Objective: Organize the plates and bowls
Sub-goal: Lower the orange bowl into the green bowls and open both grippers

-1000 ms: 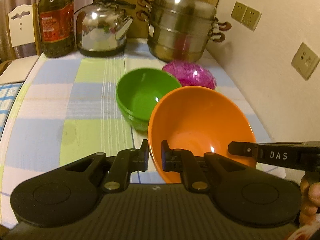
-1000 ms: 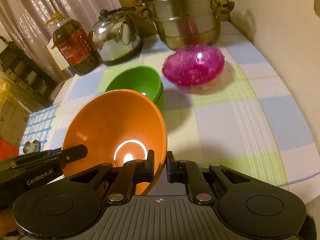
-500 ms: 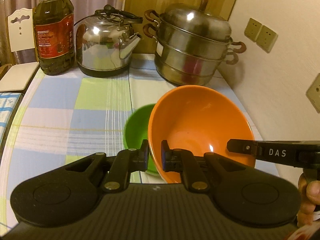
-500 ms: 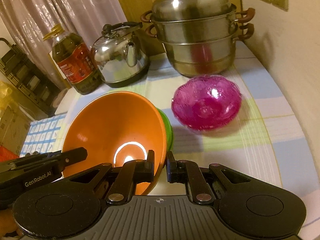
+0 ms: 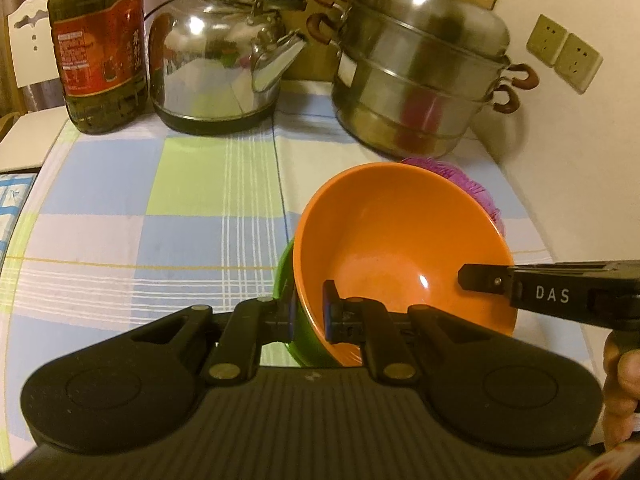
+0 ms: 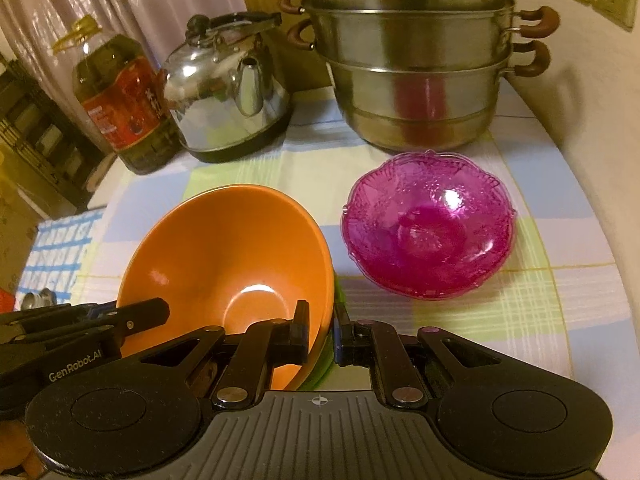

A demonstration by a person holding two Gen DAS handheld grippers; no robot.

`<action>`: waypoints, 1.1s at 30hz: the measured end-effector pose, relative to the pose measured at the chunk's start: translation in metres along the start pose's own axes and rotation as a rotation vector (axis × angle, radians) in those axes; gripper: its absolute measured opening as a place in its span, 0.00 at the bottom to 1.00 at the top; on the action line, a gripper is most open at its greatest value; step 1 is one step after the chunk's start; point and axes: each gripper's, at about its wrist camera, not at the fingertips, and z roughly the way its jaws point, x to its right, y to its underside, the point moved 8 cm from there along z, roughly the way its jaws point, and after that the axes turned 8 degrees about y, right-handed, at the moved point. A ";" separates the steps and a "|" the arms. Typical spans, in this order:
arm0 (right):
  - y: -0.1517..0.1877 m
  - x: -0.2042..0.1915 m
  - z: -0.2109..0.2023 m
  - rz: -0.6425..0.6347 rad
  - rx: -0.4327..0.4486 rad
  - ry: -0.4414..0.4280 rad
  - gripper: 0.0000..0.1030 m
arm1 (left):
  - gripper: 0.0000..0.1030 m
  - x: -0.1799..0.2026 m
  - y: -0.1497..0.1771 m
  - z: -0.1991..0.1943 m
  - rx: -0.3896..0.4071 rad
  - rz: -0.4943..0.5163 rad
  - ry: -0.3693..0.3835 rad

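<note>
Both claws have carried the orange bowl [image 5: 400, 248] forward across the table, so that it now covers the green bowl [image 5: 286, 276] almost wholly. Left claw [image 5: 309, 312] is pinched tight on the orange bowl's near left rim; right claw [image 6: 322, 330] is clamped on the opposite rim. Only a green sliver shows beneath. Just beside sits the pink glass bowl [image 6: 430, 224]. Farther back on the checked tablecloth [image 5: 120, 220] stand a steamer pot [image 6: 416, 60], a kettle [image 5: 216, 60] and an oil bottle [image 5: 100, 48].

Both wrist cams close, share orange bowl [image 5: 400, 248].
</note>
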 end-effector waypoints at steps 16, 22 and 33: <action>0.010 -0.009 0.023 -0.097 -0.009 0.063 0.11 | 0.10 -0.008 0.007 0.017 -0.026 0.021 -0.012; 0.011 -0.010 0.025 -0.123 0.000 0.077 0.11 | 0.10 -0.008 0.010 0.021 -0.028 0.036 -0.021; 0.016 -0.015 0.028 -0.210 0.034 0.130 0.11 | 0.10 -0.007 0.009 0.021 -0.016 0.074 -0.055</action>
